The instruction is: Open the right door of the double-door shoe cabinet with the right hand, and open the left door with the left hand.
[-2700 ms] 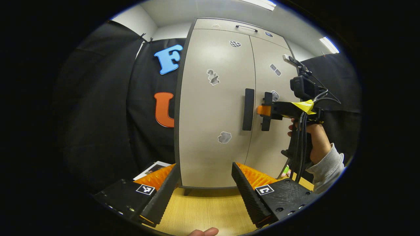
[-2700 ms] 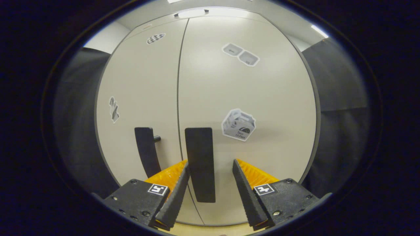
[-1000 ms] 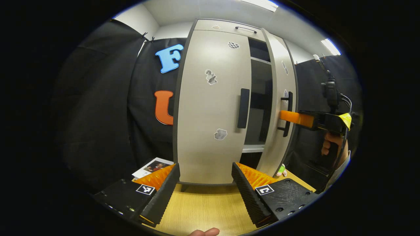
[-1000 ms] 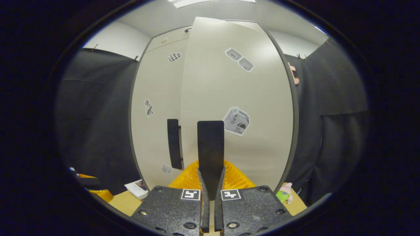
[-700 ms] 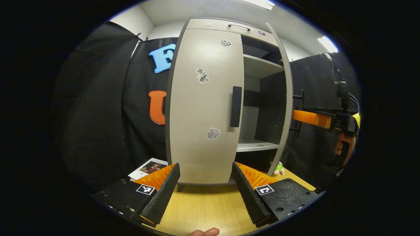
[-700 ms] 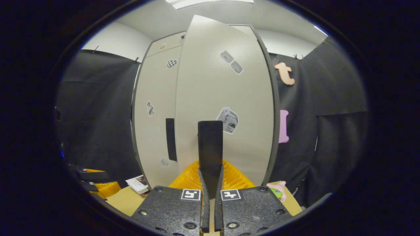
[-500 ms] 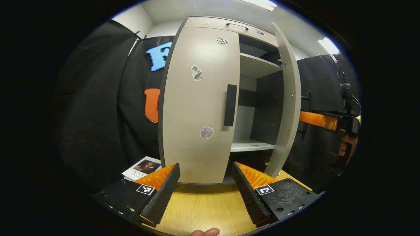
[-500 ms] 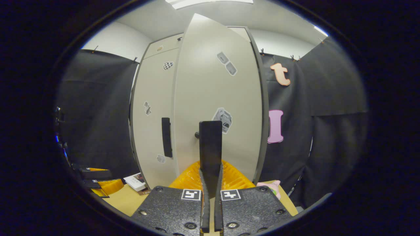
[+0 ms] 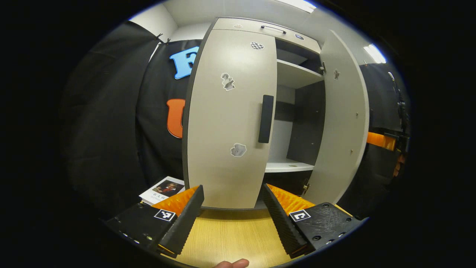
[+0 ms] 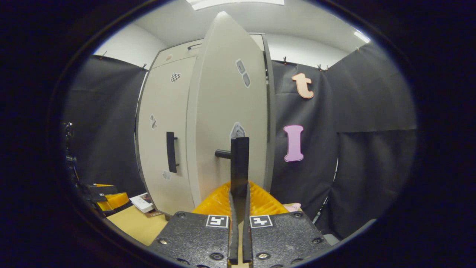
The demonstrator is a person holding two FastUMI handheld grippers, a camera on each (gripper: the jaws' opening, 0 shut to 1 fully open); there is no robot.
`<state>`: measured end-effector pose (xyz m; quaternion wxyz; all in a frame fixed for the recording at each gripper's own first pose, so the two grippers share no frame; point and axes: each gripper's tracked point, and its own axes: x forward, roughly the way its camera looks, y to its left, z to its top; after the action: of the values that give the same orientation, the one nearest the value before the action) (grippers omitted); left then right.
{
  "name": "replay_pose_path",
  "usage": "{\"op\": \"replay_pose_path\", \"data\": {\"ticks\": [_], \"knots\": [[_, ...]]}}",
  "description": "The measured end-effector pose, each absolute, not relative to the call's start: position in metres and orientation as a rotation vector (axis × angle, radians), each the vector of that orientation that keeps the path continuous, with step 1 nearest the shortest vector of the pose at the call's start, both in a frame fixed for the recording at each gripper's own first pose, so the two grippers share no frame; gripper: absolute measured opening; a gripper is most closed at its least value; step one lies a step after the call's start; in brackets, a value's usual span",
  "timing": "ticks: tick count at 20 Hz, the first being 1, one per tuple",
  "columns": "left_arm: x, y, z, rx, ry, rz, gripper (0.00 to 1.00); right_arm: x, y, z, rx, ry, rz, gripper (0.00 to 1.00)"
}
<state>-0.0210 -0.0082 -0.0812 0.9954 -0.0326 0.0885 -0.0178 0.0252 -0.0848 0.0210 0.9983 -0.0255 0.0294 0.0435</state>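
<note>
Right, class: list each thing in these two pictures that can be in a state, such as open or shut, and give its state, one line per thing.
Right door: swung wide open.
Left door: shut.
Right door handle: clamped between the right gripper's fingers.
Left door handle: untouched.
Right gripper: shut on the right door handle.
Left gripper: open, holding nothing, short of the cabinet.
Top drawer: shut.

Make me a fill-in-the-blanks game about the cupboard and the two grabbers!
1. The right door of the cabinet is ____.
2. The left door is ____.
3. The right gripper is shut on the right door's ____.
4. The left gripper has its fingers ____.

Missing words: open; closed; handle; open
</note>
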Motion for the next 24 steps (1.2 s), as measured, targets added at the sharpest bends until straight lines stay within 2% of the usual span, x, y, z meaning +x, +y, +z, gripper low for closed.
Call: {"op": "replay_pose_path", "data": {"ticks": [9,11,16,19,24], "knots": [[-0.021,-0.012,-0.08,-0.067,0.157,-0.048,0.95,0.011,-0.167,0.037,-0.042,0.014,-0.082,0.04],[-0.021,-0.01,-0.08,-0.071,0.162,-0.047,0.95,0.004,-0.16,0.046,-0.003,-0.006,-0.04,0.04],[-0.026,-0.009,-0.077,-0.075,0.155,-0.049,0.95,0.0,-0.163,0.039,-0.024,0.012,-0.072,0.04],[-0.029,-0.003,-0.08,-0.076,0.158,-0.03,0.95,-0.024,-0.154,0.035,0.035,0.004,-0.085,0.02],[-0.025,0.004,-0.068,-0.148,0.119,0.001,0.95,-0.063,-0.091,0.039,0.035,-0.051,0.021,0.04]]}}
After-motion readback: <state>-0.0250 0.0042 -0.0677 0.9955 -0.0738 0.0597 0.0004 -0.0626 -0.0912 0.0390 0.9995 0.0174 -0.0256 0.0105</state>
